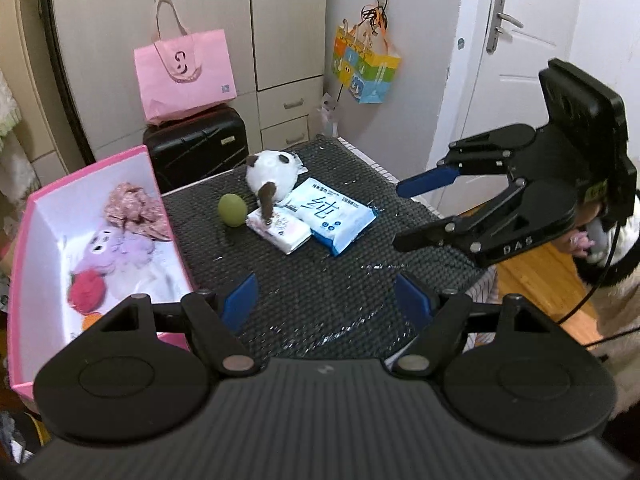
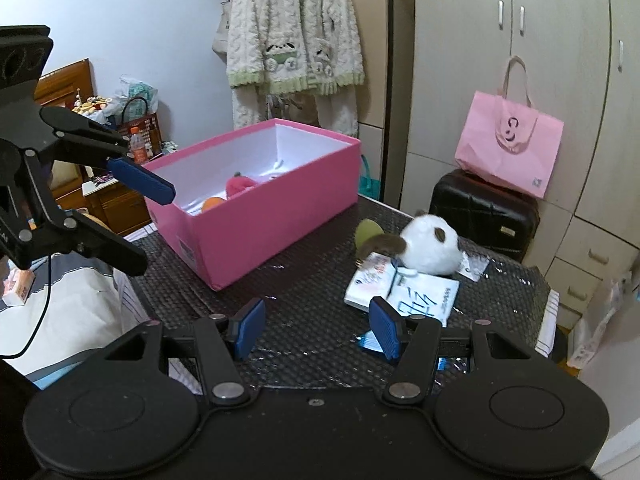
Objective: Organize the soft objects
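On the black mesh mat [image 1: 304, 280] lie a white-and-brown plush toy [image 1: 272, 172], a green egg-shaped ball [image 1: 233, 210], a white tissue pack [image 1: 278, 232] and a blue wipes pack [image 1: 336, 216]. To their left stands the pink box [image 1: 24, 248], holding a purple plush [image 1: 116, 248], a red plush [image 1: 86, 290] and a patterned cloth [image 1: 132, 208]. My left gripper [image 1: 326, 300] hangs open over bare mat, nothing between its pads. My right gripper [image 2: 318, 328] is open and empty too, just short of the blue wipes pack [image 2: 424, 300] and plush toy [image 2: 430, 246].
A black suitcase [image 1: 196, 146] with a pink tote bag [image 1: 184, 76] stands behind the table. A colourful bag [image 1: 366, 68] hangs on the wall beside a white door [image 1: 520, 60]. A fleece robe [image 2: 294, 40] hangs behind the pink box [image 2: 260, 216]. The table edge runs along the right.
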### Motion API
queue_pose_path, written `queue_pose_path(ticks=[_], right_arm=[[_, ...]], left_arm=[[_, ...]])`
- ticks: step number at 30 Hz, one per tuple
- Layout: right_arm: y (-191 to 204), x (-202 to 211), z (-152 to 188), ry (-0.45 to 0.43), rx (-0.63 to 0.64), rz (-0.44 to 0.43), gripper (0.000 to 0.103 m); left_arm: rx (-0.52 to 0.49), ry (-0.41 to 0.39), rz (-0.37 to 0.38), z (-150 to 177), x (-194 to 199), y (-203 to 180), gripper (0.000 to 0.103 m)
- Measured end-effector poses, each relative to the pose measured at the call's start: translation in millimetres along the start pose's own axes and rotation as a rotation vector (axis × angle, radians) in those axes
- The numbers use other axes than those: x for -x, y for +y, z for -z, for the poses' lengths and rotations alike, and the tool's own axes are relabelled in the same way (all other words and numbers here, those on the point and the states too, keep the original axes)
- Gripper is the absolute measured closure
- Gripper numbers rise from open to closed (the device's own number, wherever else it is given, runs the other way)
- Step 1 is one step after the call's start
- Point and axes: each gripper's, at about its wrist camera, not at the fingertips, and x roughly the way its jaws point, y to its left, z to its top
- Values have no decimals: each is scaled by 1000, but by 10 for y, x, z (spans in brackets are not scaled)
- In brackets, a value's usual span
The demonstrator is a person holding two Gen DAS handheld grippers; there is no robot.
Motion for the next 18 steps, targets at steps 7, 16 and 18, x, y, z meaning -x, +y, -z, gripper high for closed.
queue_pose_path(ticks=[7, 16, 18], right_arm=[[-275, -253, 114, 2, -14, 9, 40], [-656, -625, 351, 18, -69, 50, 30], [-735, -696, 386, 20, -79, 39, 29]], left_arm=[[39, -16, -5, -150, -463, 55, 27], [107, -32, 5, -214, -1079, 44, 28], [134, -21, 22, -206, -1228, 30, 30]])
